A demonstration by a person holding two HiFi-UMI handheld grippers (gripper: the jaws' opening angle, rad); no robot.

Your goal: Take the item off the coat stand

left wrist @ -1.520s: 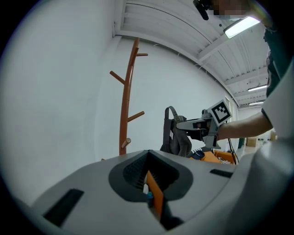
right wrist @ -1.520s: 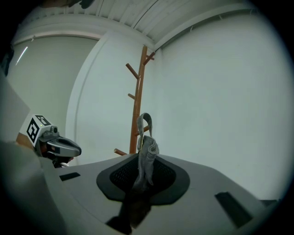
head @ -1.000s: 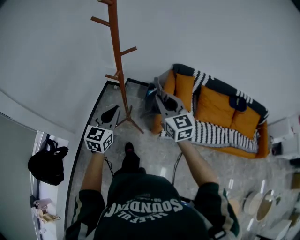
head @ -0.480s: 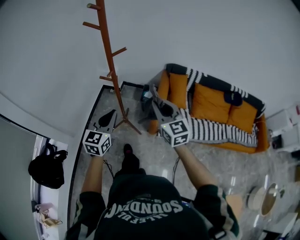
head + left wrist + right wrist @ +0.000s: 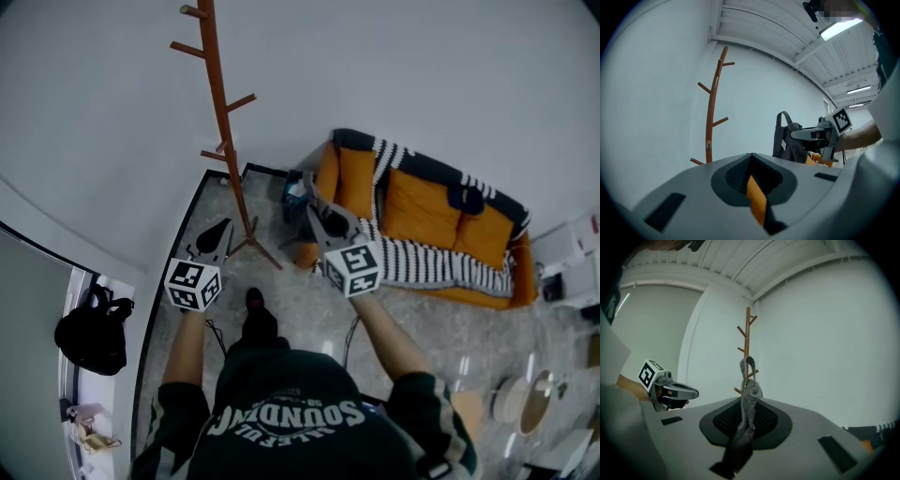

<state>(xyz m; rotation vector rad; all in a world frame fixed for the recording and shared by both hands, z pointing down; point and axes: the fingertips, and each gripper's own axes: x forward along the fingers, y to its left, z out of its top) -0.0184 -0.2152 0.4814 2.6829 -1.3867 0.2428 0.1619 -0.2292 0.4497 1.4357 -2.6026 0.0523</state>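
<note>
The brown wooden coat stand rises by the white wall with all its pegs bare; it also shows in the left gripper view and the right gripper view. My right gripper is shut on the strap of a dark grey bag. The bag hangs from it to the right of the stand, off the pegs and near the sofa's end. From the left gripper view the bag dangles below that gripper. My left gripper is shut and empty, low beside the stand's foot.
An orange sofa with a black-and-white striped blanket stands to the right. A black bag rests on a ledge at the far left. The stand's splayed legs and my shoe are on the speckled floor.
The right gripper with the bag sits slightly lower and further left in the head view than a second ago. The left gripper has hardly moved.
</note>
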